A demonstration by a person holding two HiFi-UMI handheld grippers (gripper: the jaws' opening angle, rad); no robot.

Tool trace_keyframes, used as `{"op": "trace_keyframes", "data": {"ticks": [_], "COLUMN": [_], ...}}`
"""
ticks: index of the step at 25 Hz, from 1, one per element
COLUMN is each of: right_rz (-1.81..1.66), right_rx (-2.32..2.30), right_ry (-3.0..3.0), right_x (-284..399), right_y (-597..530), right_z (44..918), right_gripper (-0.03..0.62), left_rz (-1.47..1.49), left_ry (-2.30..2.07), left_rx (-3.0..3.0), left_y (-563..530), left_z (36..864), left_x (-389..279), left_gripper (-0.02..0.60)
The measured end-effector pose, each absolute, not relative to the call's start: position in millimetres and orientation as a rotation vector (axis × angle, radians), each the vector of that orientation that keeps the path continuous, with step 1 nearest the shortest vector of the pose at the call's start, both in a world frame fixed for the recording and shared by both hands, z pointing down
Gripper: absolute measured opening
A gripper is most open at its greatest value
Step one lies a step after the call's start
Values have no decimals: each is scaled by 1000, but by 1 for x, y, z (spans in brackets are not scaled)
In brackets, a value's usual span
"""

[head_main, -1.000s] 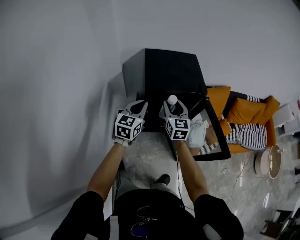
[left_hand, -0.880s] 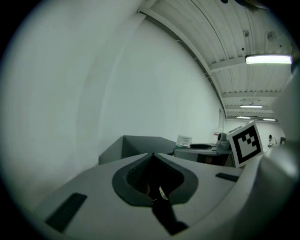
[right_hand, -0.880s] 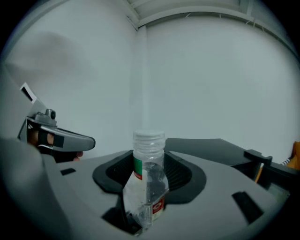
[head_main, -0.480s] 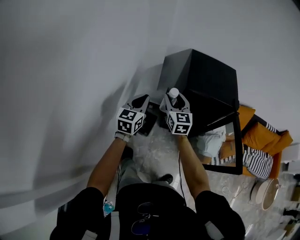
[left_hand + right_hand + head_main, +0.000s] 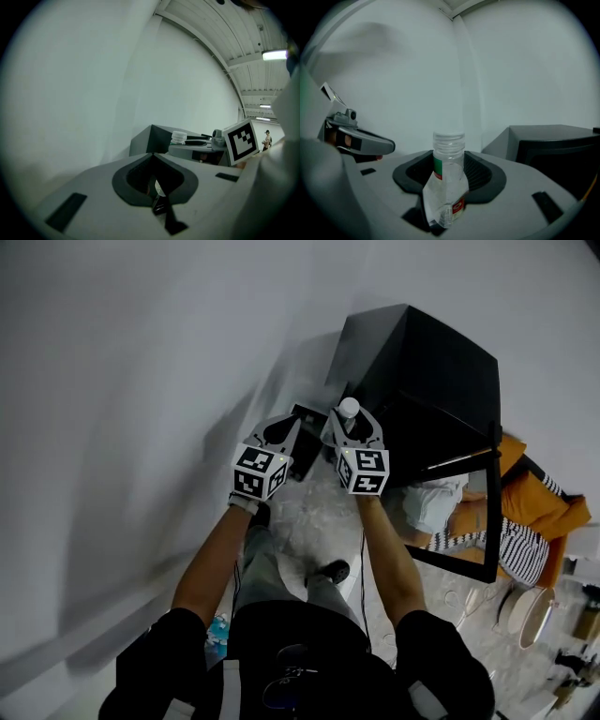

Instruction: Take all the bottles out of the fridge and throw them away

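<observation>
Head view: the left gripper (image 5: 284,427) and right gripper (image 5: 353,423) are held side by side near the black, box-shaped fridge (image 5: 441,371), whose door stands open.

Left gripper view: its jaws are pressed together, with nothing between them.

Right gripper view: the jaws pinch a clear, crumpled plastic bottle (image 5: 447,187) with a white cap, standing upright. Its thin, dented wall could buckle further, and a quick swing might let it slip out.

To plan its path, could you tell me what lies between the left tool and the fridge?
The right tool, gripping a clear bottle, lies between them; the left gripper view and head view both show it.
</observation>
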State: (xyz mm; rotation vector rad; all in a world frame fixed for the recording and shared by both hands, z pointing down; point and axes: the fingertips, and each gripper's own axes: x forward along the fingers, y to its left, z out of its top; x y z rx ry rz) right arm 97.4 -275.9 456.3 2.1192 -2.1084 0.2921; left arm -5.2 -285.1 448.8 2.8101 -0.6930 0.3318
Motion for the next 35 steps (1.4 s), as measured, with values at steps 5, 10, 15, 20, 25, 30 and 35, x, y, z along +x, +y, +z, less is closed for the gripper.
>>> {"op": "trace_keyframes", "data": {"ticks": [5, 10, 15, 20, 25, 30, 35], "right_rz": [349, 417, 466, 471, 450, 421, 403], "right_rx": [2099, 2083, 2073, 2058, 2052, 2047, 2036], "right_ry": [-2115, -2108, -2090, -2094, -2114, -2145, -2184], "right_x": [95, 94, 94, 101, 96, 88, 81], "right_y": [-274, -268, -259, -262, -265, -278, -287], "right_z": [504, 559, 596, 610, 627, 651, 700], "right_gripper": [207, 206, 207, 207, 207, 207, 206], "left_rz": [388, 410, 442, 438, 420, 419, 445], "left_ry": [-656, -651, -653, -664, -668, -659, -664], "left_rx": [2772, 2737, 2707, 2696, 2702, 2712, 2719], "left_y": [-282, -289, -294, -300, -299, -304, -300], "left_z": [496, 541, 574, 586, 604, 630, 676], "left_x": [1, 5, 5, 15, 15, 12, 4], "left_gripper": [0, 0, 0, 0, 0, 0, 0]}}
